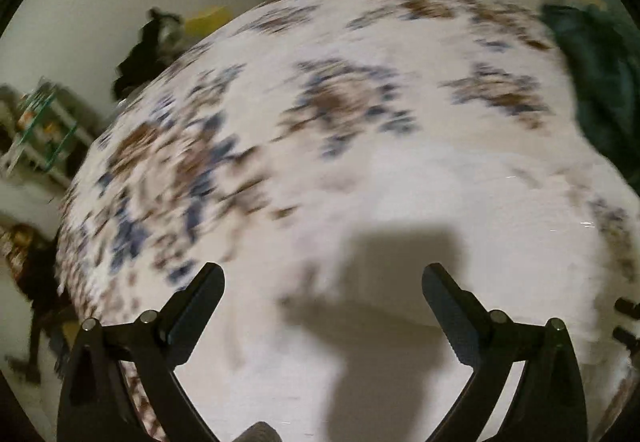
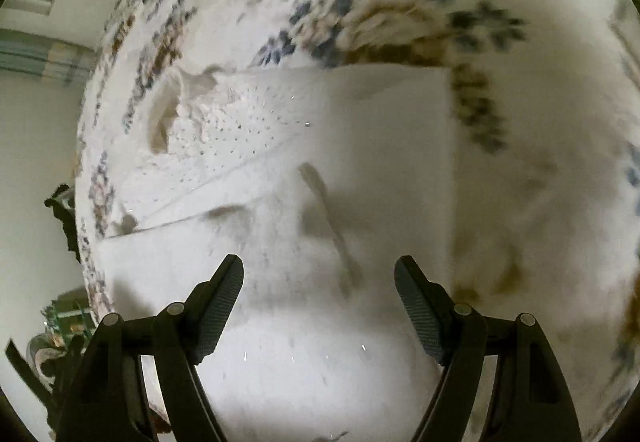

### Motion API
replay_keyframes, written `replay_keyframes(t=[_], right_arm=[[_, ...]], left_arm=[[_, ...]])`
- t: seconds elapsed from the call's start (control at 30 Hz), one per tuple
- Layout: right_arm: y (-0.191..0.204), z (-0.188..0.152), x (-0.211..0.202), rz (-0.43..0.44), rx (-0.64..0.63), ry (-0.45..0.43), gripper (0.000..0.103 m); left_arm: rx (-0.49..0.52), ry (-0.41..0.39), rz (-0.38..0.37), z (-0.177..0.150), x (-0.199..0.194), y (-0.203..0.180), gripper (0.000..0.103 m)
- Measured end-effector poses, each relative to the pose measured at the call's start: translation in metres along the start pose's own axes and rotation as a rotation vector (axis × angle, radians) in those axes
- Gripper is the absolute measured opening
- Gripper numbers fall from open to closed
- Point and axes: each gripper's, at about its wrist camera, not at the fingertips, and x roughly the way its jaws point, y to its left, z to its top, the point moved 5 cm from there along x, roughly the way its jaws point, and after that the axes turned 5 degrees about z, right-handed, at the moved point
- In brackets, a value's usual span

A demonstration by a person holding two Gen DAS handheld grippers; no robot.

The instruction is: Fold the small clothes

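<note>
My right gripper (image 2: 319, 274), jaws spread, hovers over the folded white garment (image 2: 320, 145); left gripper (image 1: 323, 282) likewise spread.

Floral bedspread (image 1: 320, 113): pattern smeared by motion blur in both views; motifs not resolved; far edge lost in the fisheye rim.
Dark green cloth (image 1: 600, 81): cut off at the right edge in the left wrist view and at the top edge in the right wrist view; kind not determinable.
White garment (image 2: 320, 161): near part blurred; lower portion hidden behind the right tool (image 2: 319, 282); type not determinable.
Shelf items (image 1: 44, 121): too small and blurred to be identified.
Left tool (image 1: 323, 282): base cut off by the bottom edge.
</note>
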Motion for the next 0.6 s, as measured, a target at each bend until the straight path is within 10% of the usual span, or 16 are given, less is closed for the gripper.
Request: replay_keyframes(t=[0.07, 0.1, 0.37, 0.6], right_arm=[[0.007, 0.009, 0.028, -0.014, -0.014, 0.04, 0.056], [0.011, 0.012, 0.037, -0.018, -0.028, 0.038, 0.01], [0.016, 0.011, -0.043, -0.253, -0.106, -0.229, 0.007], [-0.027, 0.028, -0.022, -0.36, -0.086, -0.144, 0.008]], left_arm=[[-0.019, 0.018, 0.029, -0.005, 0.011, 0.018, 0.101], [-0.027, 0.021, 0.04, -0.007, 0.015, 0.025, 0.101], [-0.06, 0.031, 0.0, 0.012, 0.037, 0.03, 0.101], [-0.018, 0.029, -0.09, 0.048, 0.068, -0.02, 0.101]])
